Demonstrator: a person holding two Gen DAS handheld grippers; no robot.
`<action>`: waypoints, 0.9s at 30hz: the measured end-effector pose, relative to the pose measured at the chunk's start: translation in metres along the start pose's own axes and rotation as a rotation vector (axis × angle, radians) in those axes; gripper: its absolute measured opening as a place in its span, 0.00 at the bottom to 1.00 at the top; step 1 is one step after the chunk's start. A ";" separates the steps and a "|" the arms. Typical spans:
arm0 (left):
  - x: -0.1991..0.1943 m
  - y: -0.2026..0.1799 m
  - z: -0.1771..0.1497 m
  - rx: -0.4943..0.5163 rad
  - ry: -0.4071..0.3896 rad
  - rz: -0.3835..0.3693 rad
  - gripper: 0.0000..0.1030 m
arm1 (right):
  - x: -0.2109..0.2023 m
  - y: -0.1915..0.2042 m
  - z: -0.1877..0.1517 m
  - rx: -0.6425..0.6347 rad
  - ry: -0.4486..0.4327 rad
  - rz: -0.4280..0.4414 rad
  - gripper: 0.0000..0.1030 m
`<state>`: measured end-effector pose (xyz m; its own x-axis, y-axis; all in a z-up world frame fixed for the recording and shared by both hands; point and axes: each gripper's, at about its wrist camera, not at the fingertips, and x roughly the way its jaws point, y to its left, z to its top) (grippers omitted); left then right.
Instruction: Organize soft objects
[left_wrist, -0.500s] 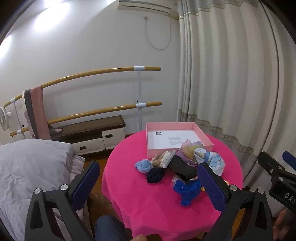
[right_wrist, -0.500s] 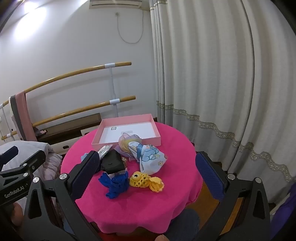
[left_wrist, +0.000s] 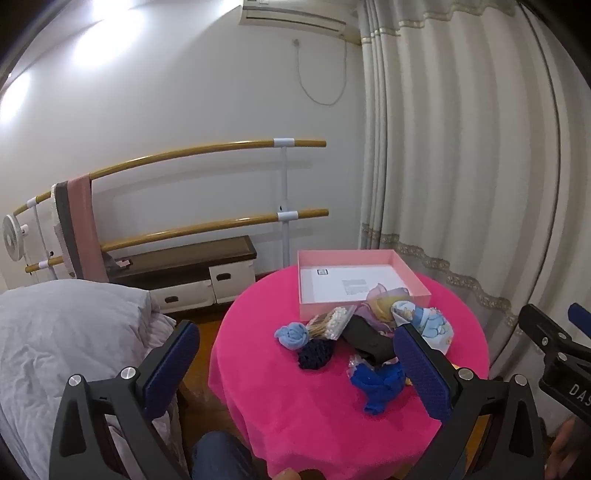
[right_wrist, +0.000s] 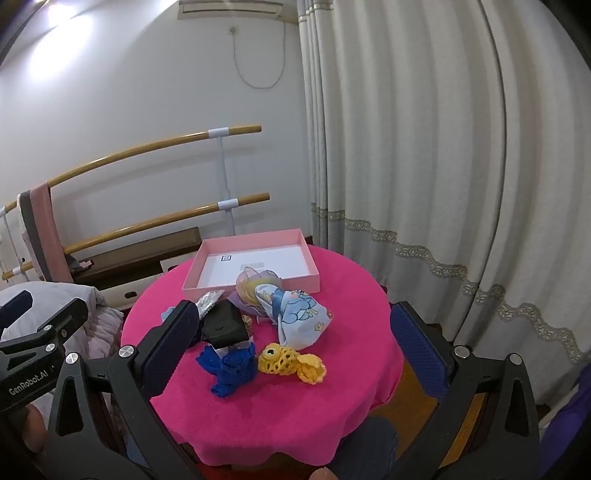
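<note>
A pile of soft items lies on a round table under a pink cloth: a light blue knot, a navy knit piece, a royal blue cloth, a black folded piece, a yellow crochet piece and a blue cartoon-print cloth. An open pink box sits behind the pile, holding nothing. My left gripper and right gripper hover open in front of the table, above its near edge, with nothing between their fingers.
A bed with grey bedding stands left of the table. Wooden barre rails with a pink towel and a low dark bench line the wall. Cream curtains hang at the right. The person's knee shows below.
</note>
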<state>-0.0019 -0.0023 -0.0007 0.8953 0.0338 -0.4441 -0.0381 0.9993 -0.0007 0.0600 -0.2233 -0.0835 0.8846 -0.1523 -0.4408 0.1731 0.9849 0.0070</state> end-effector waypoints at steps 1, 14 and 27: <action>0.000 0.000 -0.001 0.001 -0.003 0.002 1.00 | -0.001 -0.002 0.001 0.001 -0.001 0.000 1.00; 0.004 0.001 -0.001 -0.006 -0.021 -0.007 1.00 | -0.001 0.000 0.001 0.007 -0.007 0.001 1.00; 0.006 0.000 -0.001 -0.004 -0.031 -0.010 1.00 | 0.000 0.000 0.001 0.004 -0.004 0.003 1.00</action>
<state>0.0025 -0.0023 -0.0045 0.9090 0.0240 -0.4162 -0.0305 0.9995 -0.0089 0.0605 -0.2230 -0.0831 0.8870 -0.1500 -0.4368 0.1724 0.9849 0.0120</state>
